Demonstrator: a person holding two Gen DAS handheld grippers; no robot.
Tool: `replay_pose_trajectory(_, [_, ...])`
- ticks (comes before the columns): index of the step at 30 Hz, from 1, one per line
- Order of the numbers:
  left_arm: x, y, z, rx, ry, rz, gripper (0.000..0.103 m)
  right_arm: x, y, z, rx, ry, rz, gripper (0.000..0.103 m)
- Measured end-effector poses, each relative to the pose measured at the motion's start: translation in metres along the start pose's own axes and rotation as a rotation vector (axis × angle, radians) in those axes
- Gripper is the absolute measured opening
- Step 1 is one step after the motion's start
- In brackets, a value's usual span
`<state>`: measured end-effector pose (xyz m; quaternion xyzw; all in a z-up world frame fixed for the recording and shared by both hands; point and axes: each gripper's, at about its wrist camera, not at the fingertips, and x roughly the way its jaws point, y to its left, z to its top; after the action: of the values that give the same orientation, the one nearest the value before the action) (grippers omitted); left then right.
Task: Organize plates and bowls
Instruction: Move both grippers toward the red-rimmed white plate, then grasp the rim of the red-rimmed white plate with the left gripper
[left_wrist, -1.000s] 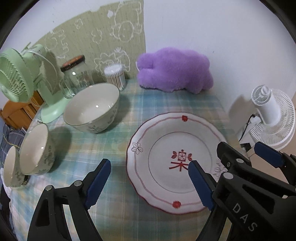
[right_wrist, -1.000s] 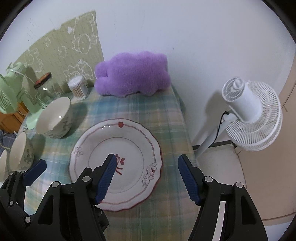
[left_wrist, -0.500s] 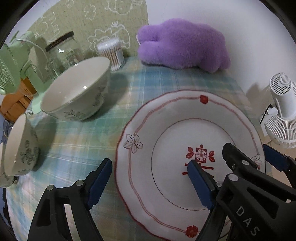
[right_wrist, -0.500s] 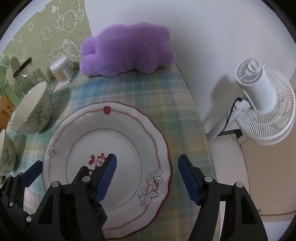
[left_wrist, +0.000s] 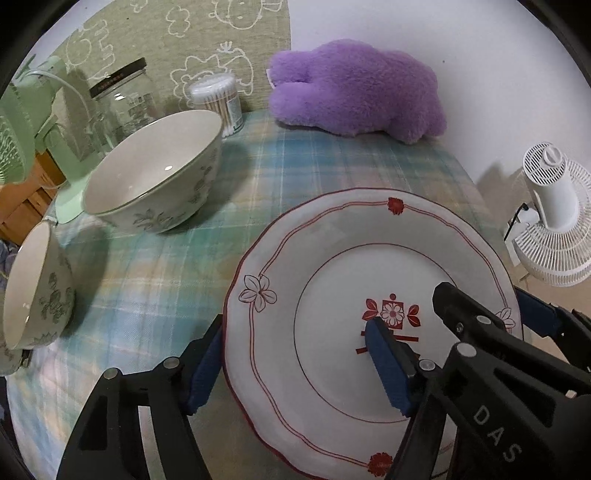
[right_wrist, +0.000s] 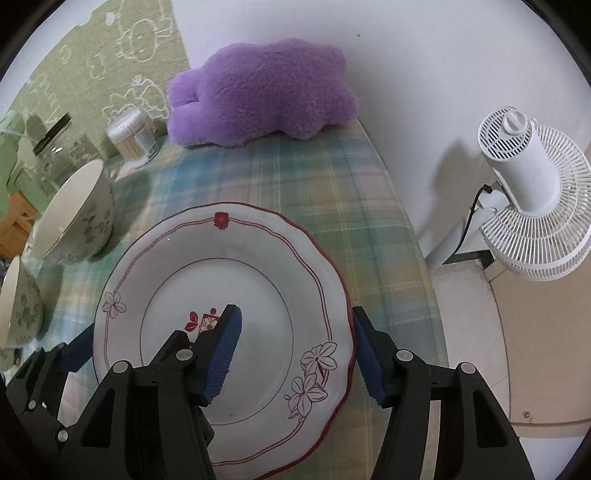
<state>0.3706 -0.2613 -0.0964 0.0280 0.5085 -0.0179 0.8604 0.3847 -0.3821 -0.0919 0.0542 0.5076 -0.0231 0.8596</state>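
Two handheld grippers straddle opposite rims of a white dinner plate (left_wrist: 369, 280) with red floral trim, which lies flat on the plaid tablecloth (left_wrist: 295, 162) near the table's right edge. The left gripper (left_wrist: 295, 363) has one blue pad outside the plate's left rim and the other over the painted centre; the right gripper (right_wrist: 295, 350) mirrors it across the right rim. Both sets of jaws have just been closing, with the rim between them, but the pads do not appear to press the china yet, so both read as part-open. The plate is round, with no long axis; its red motif reads upright toward the grippers. Neither hand is nearer, so a lift likely depends on both pinching evenly. A large floral bowl (left_wrist: 151, 177) and a smaller bowl (left_wrist: 35, 291) sit well to the left.
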Motion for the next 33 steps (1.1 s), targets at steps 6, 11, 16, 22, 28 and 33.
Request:
replay_pose_trajectory(6, [-0.012,0.012,-0.015,-0.013,0.038,-0.002,0.075,-0.018,0.01,-0.017,-0.013,0.032,0.028,0.062])
replay_pose_trajectory(11, [-0.018,0.023,-0.028,-0.011,0.07,-0.021,0.069,-0.026,0.015,-0.032,-0.026,0.059,0.043,0.06])
replay_pose_trajectory(16, [-0.02,0.026,-0.037,-0.006,0.074,-0.043,0.064,-0.023,0.014,-0.04,-0.035,0.084,0.04,0.053])
replay_pose_trajectory(22, [-0.014,0.029,-0.038,-0.013,0.086,-0.071,0.063,-0.019,0.014,-0.044,-0.058,0.057,0.027,0.052])
replay_pose_trajectory(28, [-0.012,0.031,-0.038,-0.016,0.081,-0.091,0.061,-0.018,0.01,-0.043,-0.078,0.044,0.044,0.048])
replay_pose_trajectory(33, [-0.012,0.032,-0.037,-0.037,0.073,-0.068,0.055,-0.018,0.018,-0.048,-0.159,0.028,-0.032,0.04])
